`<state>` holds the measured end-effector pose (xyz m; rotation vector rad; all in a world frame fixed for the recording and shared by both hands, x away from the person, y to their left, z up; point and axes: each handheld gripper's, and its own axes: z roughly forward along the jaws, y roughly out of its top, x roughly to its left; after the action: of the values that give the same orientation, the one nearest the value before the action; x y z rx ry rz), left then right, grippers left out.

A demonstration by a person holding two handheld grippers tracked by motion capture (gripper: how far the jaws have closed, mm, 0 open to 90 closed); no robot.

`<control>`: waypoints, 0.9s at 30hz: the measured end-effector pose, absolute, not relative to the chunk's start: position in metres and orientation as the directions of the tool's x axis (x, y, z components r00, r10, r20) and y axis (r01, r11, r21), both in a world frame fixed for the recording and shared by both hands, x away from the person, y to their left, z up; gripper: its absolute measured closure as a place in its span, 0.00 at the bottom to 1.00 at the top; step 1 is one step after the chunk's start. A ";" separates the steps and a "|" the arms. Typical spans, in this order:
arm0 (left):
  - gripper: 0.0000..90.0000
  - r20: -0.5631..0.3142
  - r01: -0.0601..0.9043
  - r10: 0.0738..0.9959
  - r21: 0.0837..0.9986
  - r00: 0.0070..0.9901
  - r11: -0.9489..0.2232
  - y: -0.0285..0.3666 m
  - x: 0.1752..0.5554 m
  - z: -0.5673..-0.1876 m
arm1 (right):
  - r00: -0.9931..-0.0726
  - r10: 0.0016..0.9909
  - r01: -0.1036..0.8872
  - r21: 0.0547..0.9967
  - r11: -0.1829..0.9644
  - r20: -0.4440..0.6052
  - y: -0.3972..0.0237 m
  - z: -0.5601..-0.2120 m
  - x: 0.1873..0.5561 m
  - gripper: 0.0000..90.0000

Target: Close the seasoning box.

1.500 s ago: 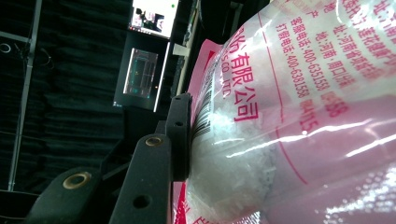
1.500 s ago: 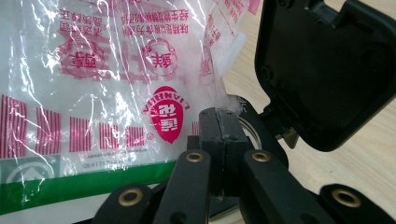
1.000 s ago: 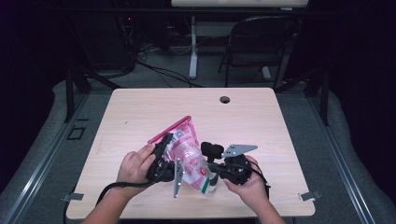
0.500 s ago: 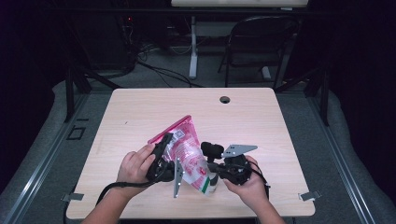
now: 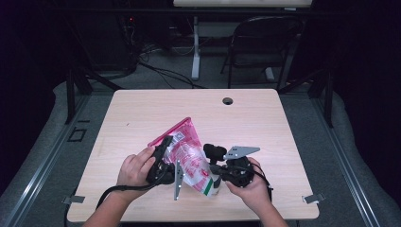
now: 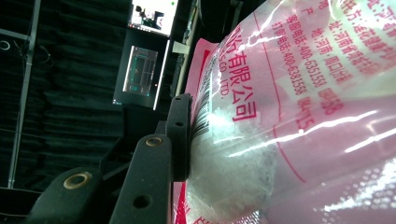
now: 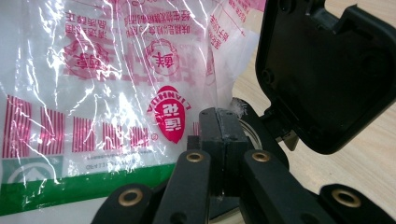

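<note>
1. Right claw [image 7: 219, 135] is pressed together, pinching the bag's [image 5: 189, 151] near corner film.
2. Left claw [image 5: 165, 158] clamps the bag's bulging side.
3. Between both claws the bag rises off the counter [image 5: 142, 113], long axis slanting away leftward.

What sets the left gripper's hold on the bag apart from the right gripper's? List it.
The left gripper spans the bulky, grain-filled part of the bag, jaws set wide; the right gripper pinches thin film at the bag's edge, jaws shut together. In the high view, the left sits at the bag's left side, the right near its lower corner. Both grip the same bag.
</note>
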<state>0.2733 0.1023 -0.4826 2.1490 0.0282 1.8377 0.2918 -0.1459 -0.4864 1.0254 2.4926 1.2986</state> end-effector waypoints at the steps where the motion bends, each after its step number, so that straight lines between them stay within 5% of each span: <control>1: 0.78 0.961 -0.187 0.215 0.246 0.174 -0.951 0.103 0.274 -0.483 | -0.757 0.631 0.502 0.770 0.394 0.170 -0.146 -0.486 0.292 1.00; 27: 0.80 0.879 -0.059 0.335 0.375 0.339 -0.925 0.122 0.278 -0.531 | -0.763 0.625 0.487 0.784 0.385 0.166 -0.142 -0.481 0.292 1.00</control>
<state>0.2781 0.1224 -0.5313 2.2682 0.2446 1.6129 0.2922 -0.1424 -0.4808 1.0044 2.4801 1.3219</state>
